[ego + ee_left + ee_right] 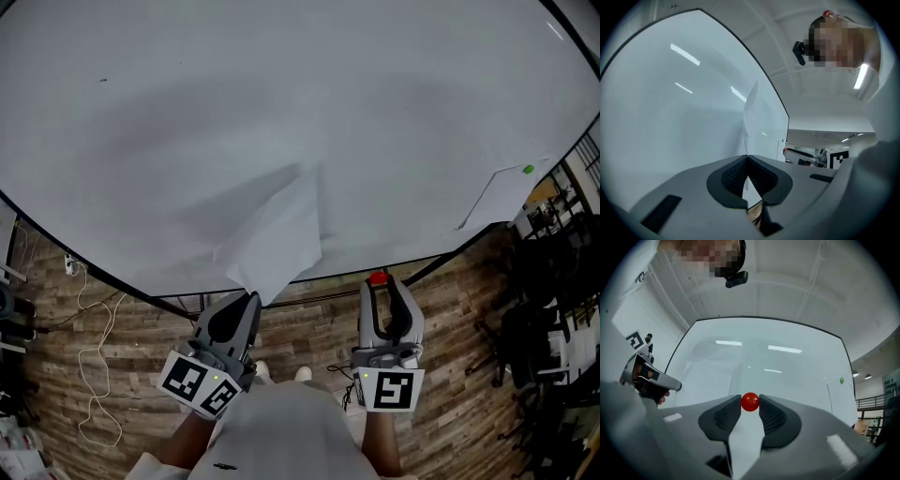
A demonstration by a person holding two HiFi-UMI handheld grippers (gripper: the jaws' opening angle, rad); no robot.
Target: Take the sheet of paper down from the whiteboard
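Where the sheet was: the sheet stood out from the lower middle of the whiteboard, its lower corner pointing away from the board and its upper edge close to the board. Whether that edge touched the board could not be told.
Left hand-held gripper: the left hand-held gripper sat just off the whiteboard's bottom edge, jaws shut on the sheet's lower corner. In its own view the paper ran up edge-on from between the pads.
Why held so: a pinch at one corner probably kept the loose sheet from dropping along the board, and let it be drawn off without creasing.
Right hand-held gripper: the right hand-held gripper was also just off the whiteboard's bottom edge, to the sheet's right, gripping a small red magnet at its jaw tips.
Why held so: the magnet was clear of the board, so it most likely was the sheet's fastener. With it in the jaws, nothing visible pinned the paper.
Task state: near its end, by my reading; only carrying the sheet away from the whiteboard seemed left.
Elsewhere on the whiteboard: a second sheet lay flat at the right end, under a green magnet.
Containers: none showed in any view, so nothing lay inside anything.
Risk: a pull away from the board could tear the thin corner.
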